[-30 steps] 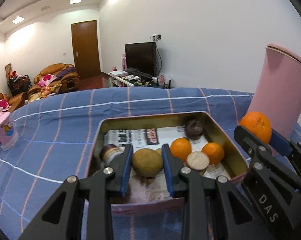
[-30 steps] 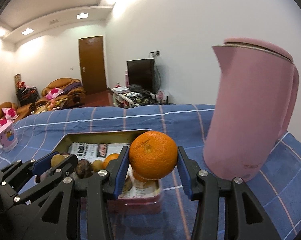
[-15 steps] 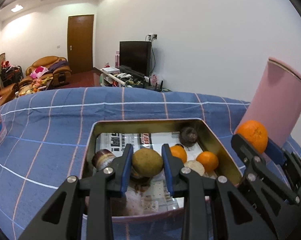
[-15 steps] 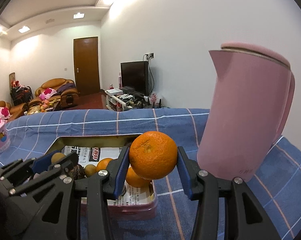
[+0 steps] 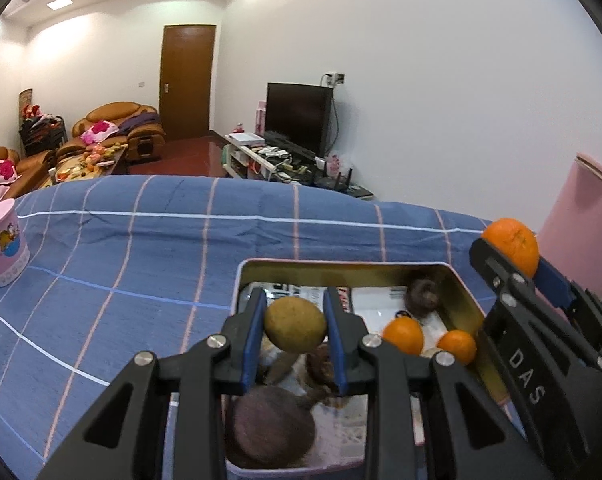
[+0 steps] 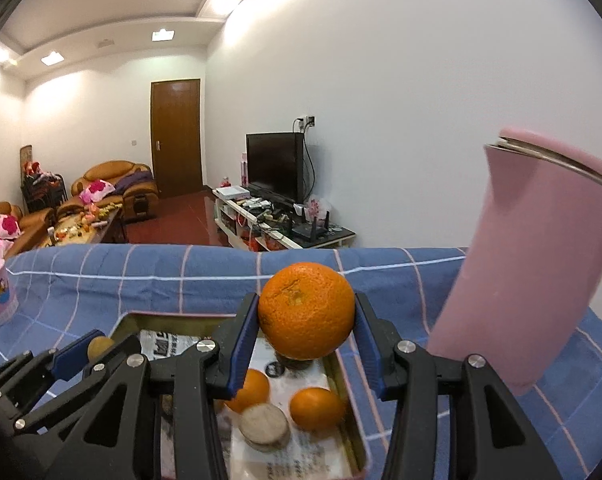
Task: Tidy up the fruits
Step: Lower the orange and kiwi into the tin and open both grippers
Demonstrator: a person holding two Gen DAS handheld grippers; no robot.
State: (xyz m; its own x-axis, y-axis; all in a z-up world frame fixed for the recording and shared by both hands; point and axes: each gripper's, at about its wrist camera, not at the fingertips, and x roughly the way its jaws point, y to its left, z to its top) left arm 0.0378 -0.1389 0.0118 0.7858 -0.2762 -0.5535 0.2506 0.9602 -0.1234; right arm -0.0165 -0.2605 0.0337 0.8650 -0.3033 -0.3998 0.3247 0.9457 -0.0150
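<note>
While both grippers hang over the metal tin point(image 5: 467, 296), each holds one fruit: the left gripper point(image 5: 295, 330) has its blue pads clamped on a yellow-green round fruit point(image 5: 295, 329) above the tin's left half, and the right gripper point(image 6: 307, 330) is pinched on a large orange point(image 6: 306, 310) above the tin's far right corner. Inside the tin lie two smaller oranges point(image 6: 316, 408), one pale cut disc point(image 6: 264, 426) and at least two dark brown fruits point(image 5: 421, 298), all on printed newspaper whose text is too blurred to read. "DAS" shows on the right gripper's side in the left view. Left of the tin stands one pink cartoon cup point(image 5: 3, 248); right of it, one pink kettle point(image 6: 541, 280). Compared with half a second ago, the tin sits lower and further right in the left view, with a blurred brown fruit point(image 5: 269, 426) now close under the fingers
</note>
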